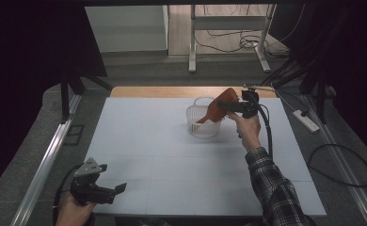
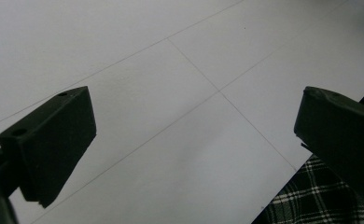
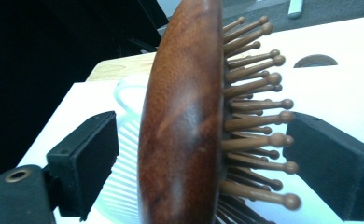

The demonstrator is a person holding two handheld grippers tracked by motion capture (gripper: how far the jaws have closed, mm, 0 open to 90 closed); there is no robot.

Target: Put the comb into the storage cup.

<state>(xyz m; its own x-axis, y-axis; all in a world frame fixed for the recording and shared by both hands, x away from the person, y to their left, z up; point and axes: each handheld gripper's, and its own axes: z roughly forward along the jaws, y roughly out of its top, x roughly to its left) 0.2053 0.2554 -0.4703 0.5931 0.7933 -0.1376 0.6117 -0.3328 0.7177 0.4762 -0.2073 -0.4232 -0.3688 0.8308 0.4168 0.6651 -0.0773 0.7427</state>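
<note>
A brown wooden hairbrush [image 1: 219,107] hangs tilted over a white ribbed basket [image 1: 203,127] at the far middle of the table, its handle end pointing down into the basket. My right gripper [image 1: 240,104] is shut on the brush head [image 3: 185,130]; one pad lies beside the smooth back and the other against the bristle tips [image 3: 283,140]. Near the table's front left corner, my left gripper [image 1: 112,189] is open just above the white surface, with nothing between its fingers [image 2: 54,140].
The white table top [image 1: 172,160] is made of joined panels, with a wooden strip along its far edge. A plaid sleeve [image 1: 275,188] reaches in from the front right. Cables and a power strip [image 1: 306,120] lie on the floor at right.
</note>
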